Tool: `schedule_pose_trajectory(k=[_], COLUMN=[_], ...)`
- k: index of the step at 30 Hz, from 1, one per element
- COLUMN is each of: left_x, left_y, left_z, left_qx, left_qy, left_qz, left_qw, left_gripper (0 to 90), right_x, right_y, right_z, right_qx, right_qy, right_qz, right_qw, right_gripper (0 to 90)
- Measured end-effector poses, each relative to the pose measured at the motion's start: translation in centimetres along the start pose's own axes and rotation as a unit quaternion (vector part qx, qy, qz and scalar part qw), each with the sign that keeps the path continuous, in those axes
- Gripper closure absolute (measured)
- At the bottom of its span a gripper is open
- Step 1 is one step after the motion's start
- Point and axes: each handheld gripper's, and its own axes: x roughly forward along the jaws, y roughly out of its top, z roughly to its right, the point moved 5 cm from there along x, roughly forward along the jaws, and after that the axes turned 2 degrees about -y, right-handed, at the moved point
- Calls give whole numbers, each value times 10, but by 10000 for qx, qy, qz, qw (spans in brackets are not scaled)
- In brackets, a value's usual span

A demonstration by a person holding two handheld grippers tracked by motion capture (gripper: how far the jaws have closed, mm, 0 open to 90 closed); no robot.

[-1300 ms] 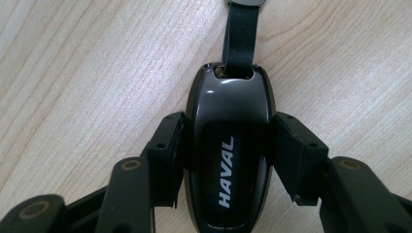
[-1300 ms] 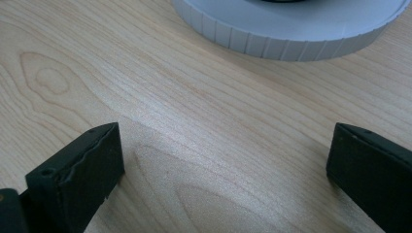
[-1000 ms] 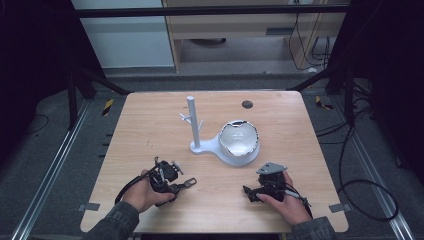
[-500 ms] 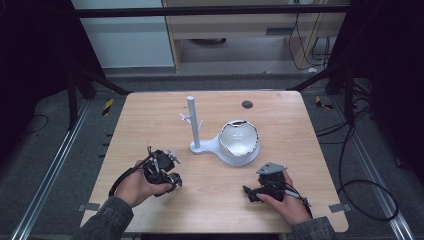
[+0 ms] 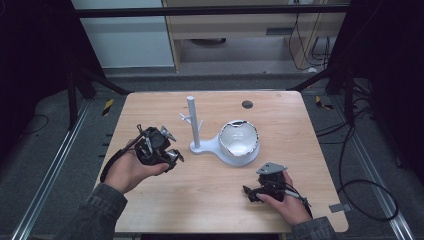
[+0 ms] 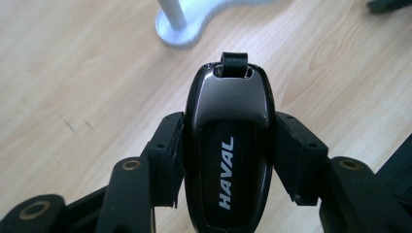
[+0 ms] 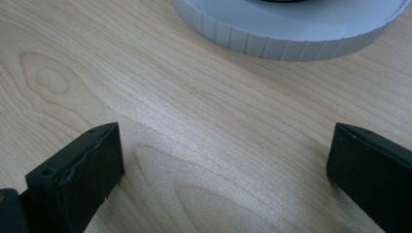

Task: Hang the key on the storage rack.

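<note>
Holding a black car key (image 6: 228, 150) clamped lengthwise, strap end forward, left gripper (image 5: 159, 147) sits just left of the white stand (image 5: 200, 145); right gripper (image 5: 260, 190) rests wide open, empty, on the bench (image 5: 200, 200).

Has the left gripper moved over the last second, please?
Yes. The left gripper, shut on the car key, has risen off the table and travelled up the high view toward the white stand.

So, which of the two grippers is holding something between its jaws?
The left gripper: its jaws clamp a glossy black HAVAL key fob. The right gripper has its jaws apart above bare wood.
</note>
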Motion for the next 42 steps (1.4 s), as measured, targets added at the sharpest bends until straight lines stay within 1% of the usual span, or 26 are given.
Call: schedule_pose_trajectory(k=[5, 10, 11, 14, 16, 22, 23, 26, 27, 30, 36, 38, 42], left_x=[-13, -27, -33, -41, -47, -59, -61, -64, -64, -65, -67, -68, -70], left_y=[15, 28, 32, 38, 42, 52, 54, 57, 57, 57, 56, 57, 60], left_z=[-1, -2, -3, -6, -10, -21, -25, -32, -35, -41, -43, -43, -42], left_qx=[67, 124, 141, 131, 89, 3, -35, -111, -171, -251, -288, -294, -263], left_qy=[150, 251, 299, 361, 415, 545, 579, 639, 642, 622, 631, 626, 625], left_qz=[23, 66, 71, 92, 125, 108, 126, 140, 172, 213, 196, 230, 225], left_qw=[9999, 9996, 9994, 9992, 9990, 9985, 9982, 9978, 9976, 9975, 9974, 9973, 9974], left_gripper=[485, 485, 485, 485, 485, 485, 485, 485, 485, 485, 485, 485, 485], right_x=[0, 0, 0, 0, 0, 0, 0, 0, 0, 0, 0, 0, 0], right_y=[0, 0, 0, 0, 0, 0, 0, 0, 0, 0, 0, 0, 0], right_z=[0, 0, 0, 0, 0, 0, 0, 0, 0, 0, 0, 0, 0], right_qx=[3, -9, -9, -4, -3, -5, -10, -11, -5, -1, -13, -17, -14], right_qy=[1, 5, 6, 5, 4, 6, 6, 7, 7, 8, 7, 8, 11], right_qz=[2, 4, 4, 3, 1, 0, 3, 1, -1, -2, 0, 2, -2], right_qw=[10000, 10000, 10000, 10000, 10000, 10000, 10000, 10000, 10000, 10000, 10000, 10000, 10000], right_gripper=[5, 5, 5, 5, 5, 5, 4, 5, 5, 5, 5, 5, 5])
